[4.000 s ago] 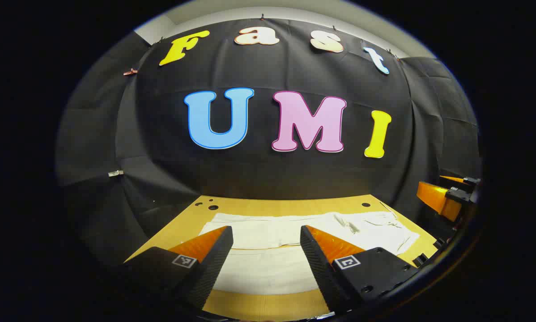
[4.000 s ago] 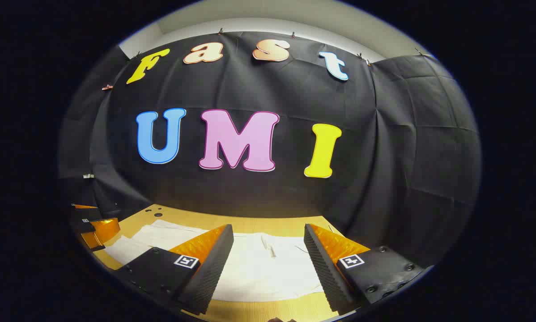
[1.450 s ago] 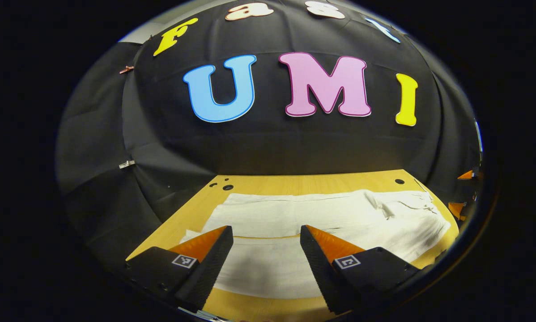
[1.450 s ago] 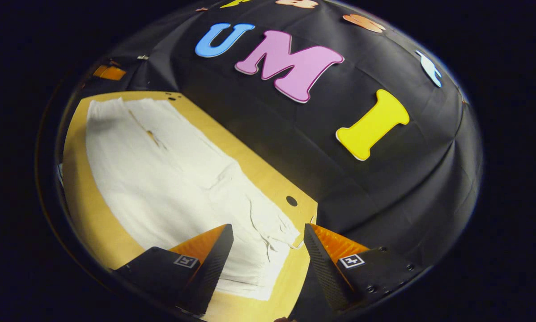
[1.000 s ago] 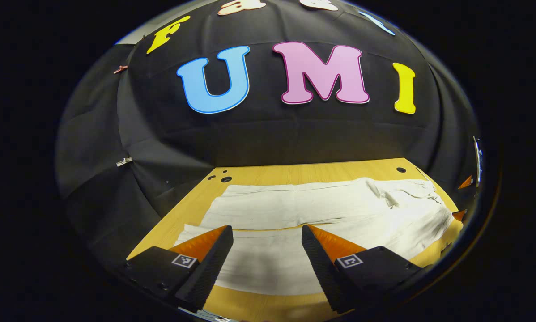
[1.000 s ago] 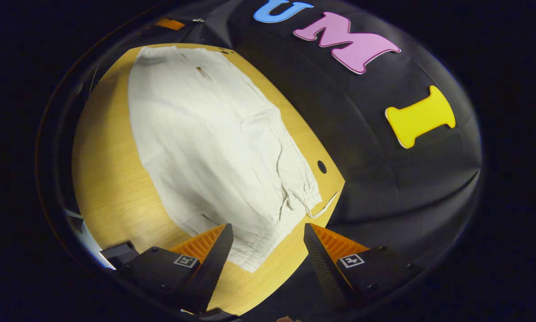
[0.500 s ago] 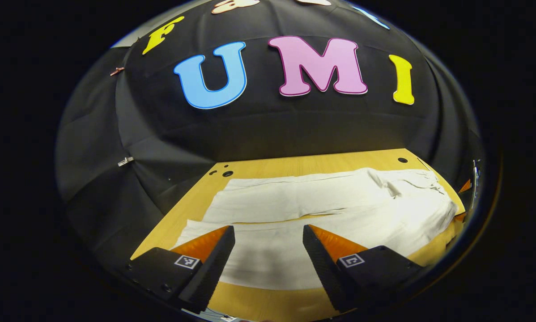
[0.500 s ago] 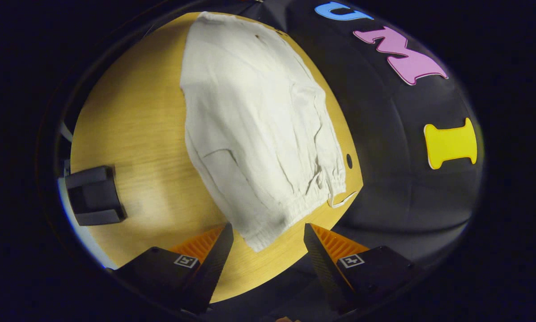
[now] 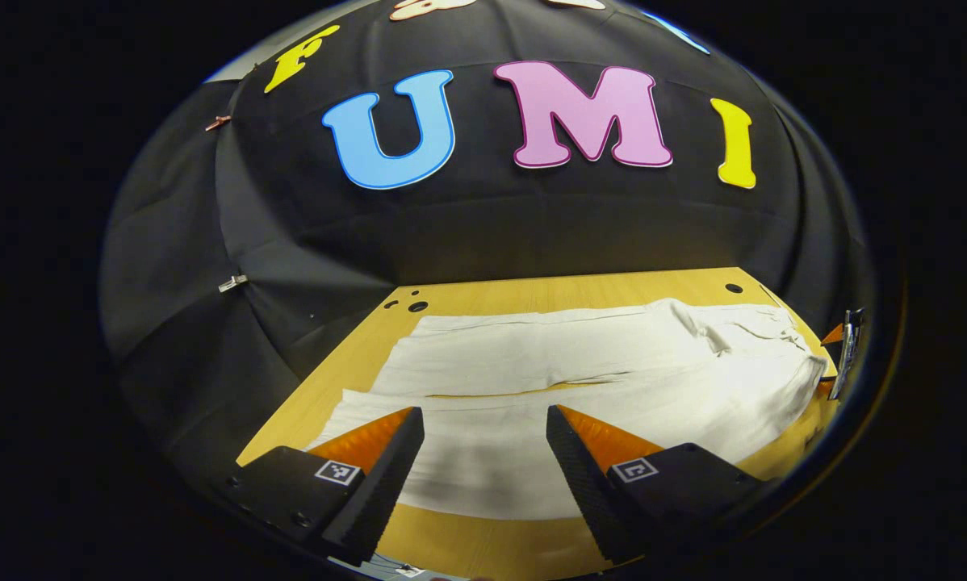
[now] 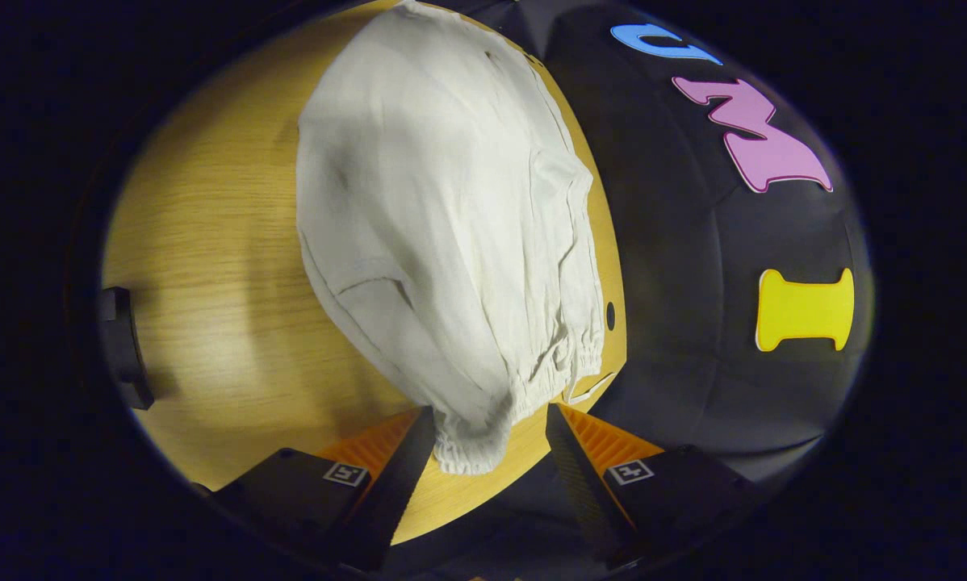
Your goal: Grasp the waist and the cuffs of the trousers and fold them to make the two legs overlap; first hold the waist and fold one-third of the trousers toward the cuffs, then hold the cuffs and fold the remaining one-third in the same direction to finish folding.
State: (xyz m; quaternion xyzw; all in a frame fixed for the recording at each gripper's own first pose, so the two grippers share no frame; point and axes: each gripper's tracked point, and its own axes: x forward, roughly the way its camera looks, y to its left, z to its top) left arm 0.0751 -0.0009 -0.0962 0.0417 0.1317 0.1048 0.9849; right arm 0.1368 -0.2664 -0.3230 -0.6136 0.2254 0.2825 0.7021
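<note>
White trousers (image 9: pixel 580 379) lie flat on the wooden table (image 9: pixel 532 294). Left gripper (image 9: pixel 483 452) spread over the near trouser leg. Right gripper (image 10: pixel 487 456) spread, straddling the waistband corner (image 10: pixel 471 452) at the table's edge, not pinching.

Trousers (image 9: pixel 580 379) flat on table (image 9: pixel 483 298), waist at right end.

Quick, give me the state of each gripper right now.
Left gripper: open, holding nothing, over the near leg of the trousers.
Right gripper: open, the elastic waist corner between its fingers, not clamped.
</note>
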